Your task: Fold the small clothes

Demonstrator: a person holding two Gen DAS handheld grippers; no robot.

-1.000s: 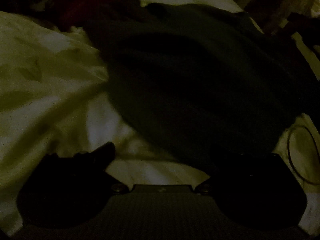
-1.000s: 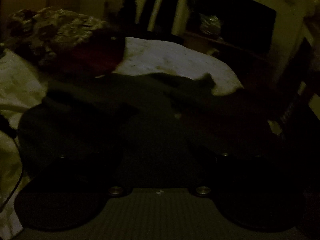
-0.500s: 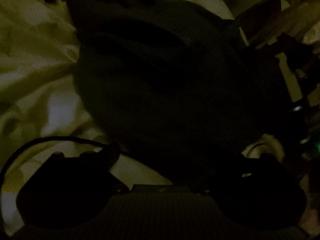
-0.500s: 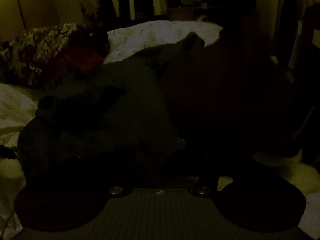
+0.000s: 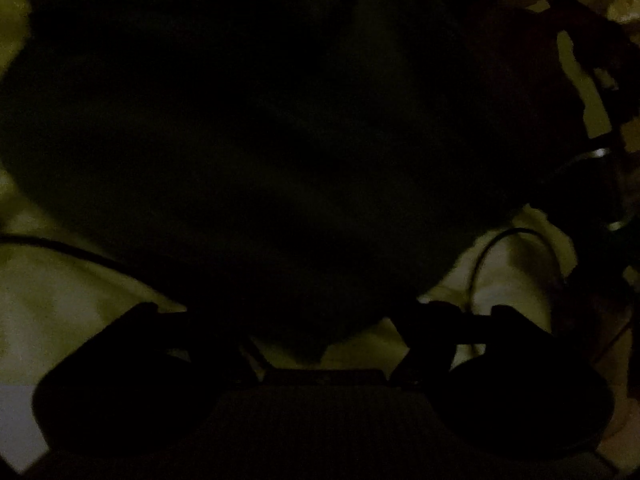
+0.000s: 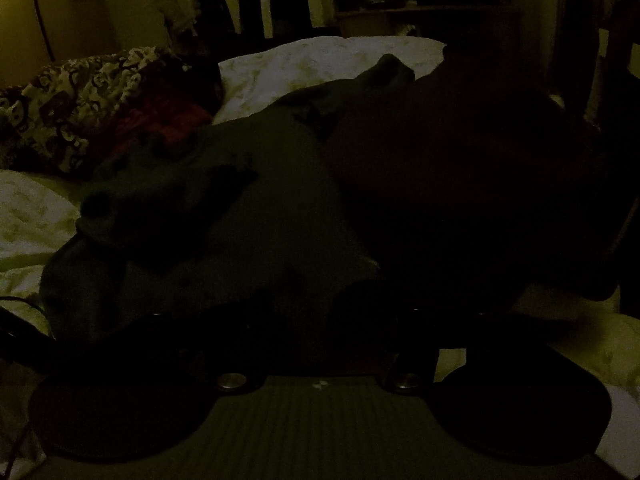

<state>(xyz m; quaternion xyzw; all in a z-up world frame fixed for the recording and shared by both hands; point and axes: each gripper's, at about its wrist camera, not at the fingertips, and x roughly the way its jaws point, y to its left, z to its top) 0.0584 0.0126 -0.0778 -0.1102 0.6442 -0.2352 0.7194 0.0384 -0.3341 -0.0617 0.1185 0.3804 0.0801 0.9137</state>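
The scene is very dark. A dark garment (image 5: 280,140) lies on a pale bed sheet (image 5: 60,300) and fills most of the left wrist view. My left gripper (image 5: 316,320) is low at the garment's near edge, its fingers wide apart, with cloth hanging between them. In the right wrist view the same dark garment (image 6: 240,200) lies bunched on the sheet (image 6: 320,60), with a darker mass (image 6: 460,180) to its right. My right gripper (image 6: 320,320) sits against the garment's near edge; its fingers are lost in shadow.
A patterned cushion (image 6: 80,100) and a red cloth (image 6: 168,120) lie at the back left. Thin dark cables (image 5: 516,248) loop over the sheet. Dark furniture (image 6: 400,0) stands behind the bed.
The left gripper has moved forward onto the garment, which now fills its view. The right gripper has moved closer and turned, and the garment has bunched up.
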